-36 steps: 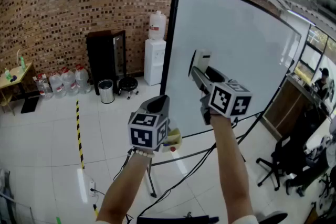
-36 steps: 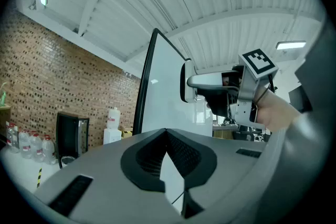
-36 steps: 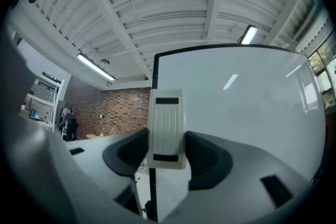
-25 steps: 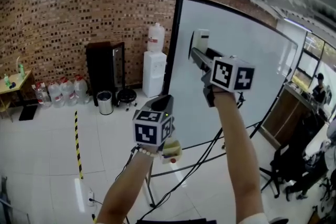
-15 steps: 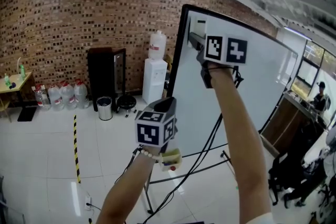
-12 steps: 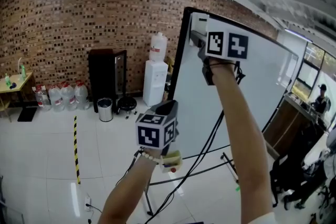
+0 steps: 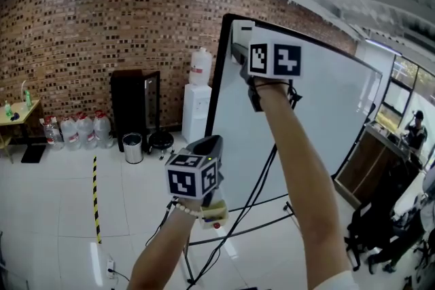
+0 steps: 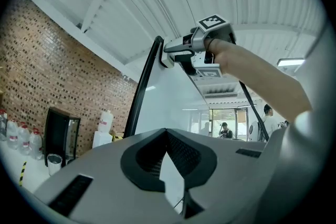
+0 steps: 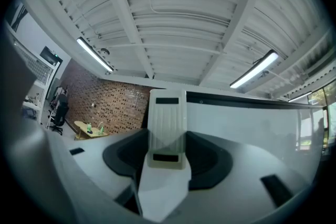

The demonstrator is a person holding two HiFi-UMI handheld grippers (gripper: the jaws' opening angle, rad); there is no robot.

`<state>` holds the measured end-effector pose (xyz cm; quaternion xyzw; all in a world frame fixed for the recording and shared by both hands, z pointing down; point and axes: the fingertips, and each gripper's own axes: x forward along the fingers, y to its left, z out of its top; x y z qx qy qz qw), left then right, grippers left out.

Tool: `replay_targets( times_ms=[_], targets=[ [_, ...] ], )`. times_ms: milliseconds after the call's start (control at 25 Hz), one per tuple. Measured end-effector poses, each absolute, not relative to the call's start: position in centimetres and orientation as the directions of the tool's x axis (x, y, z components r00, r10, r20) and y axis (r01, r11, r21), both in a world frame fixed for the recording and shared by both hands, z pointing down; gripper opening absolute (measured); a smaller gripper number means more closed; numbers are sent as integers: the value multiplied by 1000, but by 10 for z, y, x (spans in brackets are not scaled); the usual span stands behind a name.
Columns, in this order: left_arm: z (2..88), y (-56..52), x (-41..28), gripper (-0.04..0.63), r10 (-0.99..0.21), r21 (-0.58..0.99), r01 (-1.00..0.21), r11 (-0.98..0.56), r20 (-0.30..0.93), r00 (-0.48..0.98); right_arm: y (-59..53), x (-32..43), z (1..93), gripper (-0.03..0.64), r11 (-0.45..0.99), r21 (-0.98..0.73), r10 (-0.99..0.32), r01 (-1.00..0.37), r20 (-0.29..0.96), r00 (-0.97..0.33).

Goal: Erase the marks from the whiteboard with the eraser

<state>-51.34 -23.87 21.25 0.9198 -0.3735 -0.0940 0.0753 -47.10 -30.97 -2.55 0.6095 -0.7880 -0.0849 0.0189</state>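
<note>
The whiteboard stands upright in a black frame, and I see no marks on its face. My right gripper is raised to the board's top left corner, shut on the white ribbed eraser, which lies against the board. In the right gripper view the eraser stands between the jaws at the board's top edge. My left gripper hangs lower in front of the board, shut and holding nothing. The left gripper view shows its closed tips, the right gripper and the eraser above.
A water dispenser, a black cabinet, water bottles, a bin and a stool line the brick wall. Yellow-black tape runs along the floor. Stand legs and cables lie under the board. Office chairs are at right.
My right gripper has carried the eraser up the board's left side, from mid height to the top left corner. The left gripper has stayed low and shut.
</note>
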Motion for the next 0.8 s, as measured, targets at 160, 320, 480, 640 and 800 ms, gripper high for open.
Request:
replay_targets(
  times_ms=[160, 320, 480, 640, 800],
  targets=[
    [207, -232, -492, 0, -705, 205, -677, -707, -128, 697, -313, -436, -26, 245, 247, 143, -962, -958, -78, -260],
    [208, -226, -459, 0, -715, 210, -686, -697, -125, 688, -315, -392, -24, 245, 262, 125, -959, -957, -77, -272],
    [210, -223, -424, 0, -731, 225, -698, -680, -121, 672, -322, -346, -25, 245, 293, 100, -950, -951, -79, -301],
    [218, -213, -380, 0, -736, 222, -706, -673, -104, 669, -325, -301, -26, 245, 310, 98, -945, -946, -82, -318],
    [220, -208, -333, 0, -757, 230, -724, -650, -113, 644, -326, -247, -25, 245, 321, 99, -941, -942, -79, -329]
  ],
)
